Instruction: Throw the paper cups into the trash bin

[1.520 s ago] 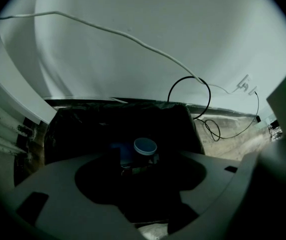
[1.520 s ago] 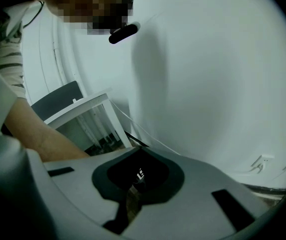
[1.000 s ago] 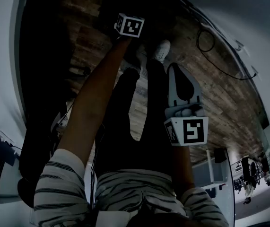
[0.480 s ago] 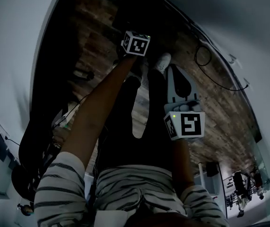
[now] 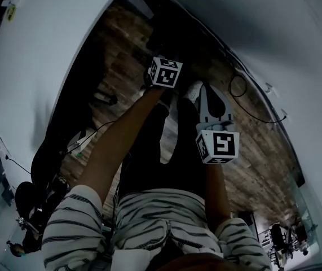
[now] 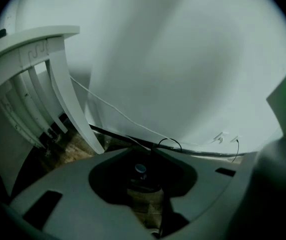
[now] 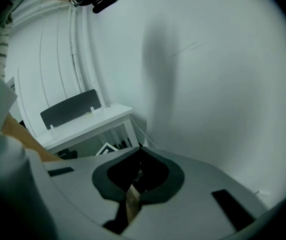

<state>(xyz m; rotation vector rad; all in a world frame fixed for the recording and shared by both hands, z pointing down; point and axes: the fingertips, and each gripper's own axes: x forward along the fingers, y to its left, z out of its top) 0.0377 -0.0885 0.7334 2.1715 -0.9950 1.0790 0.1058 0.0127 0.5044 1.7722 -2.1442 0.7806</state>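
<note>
No paper cup or trash bin can be made out in any view. In the head view my left arm reaches down to the marker cube (image 5: 165, 72) of the left gripper, whose jaws are hidden beyond it. My right gripper (image 5: 207, 87) hangs beside a white shoe (image 5: 193, 90). In the left gripper view the left gripper (image 6: 152, 150) has just been closing; its tips meet with nothing between them. A small bluish round thing (image 6: 140, 169) shows through the hollow, too small to identify. My right gripper (image 7: 140, 148) is shut and holds nothing.
Dark wood floor (image 5: 251, 145) lies below, with a looped black cable (image 5: 238, 86). A white table (image 5: 48, 66) curves along the left. The left gripper view shows a white slatted desk (image 6: 42, 64) and a white wall (image 6: 183, 59). A white desk (image 7: 87, 121) carries a dark panel (image 7: 70, 109).
Both grippers have come up from the floor, the left more than the right. The head view has swung, so more of the white table shows at left.
</note>
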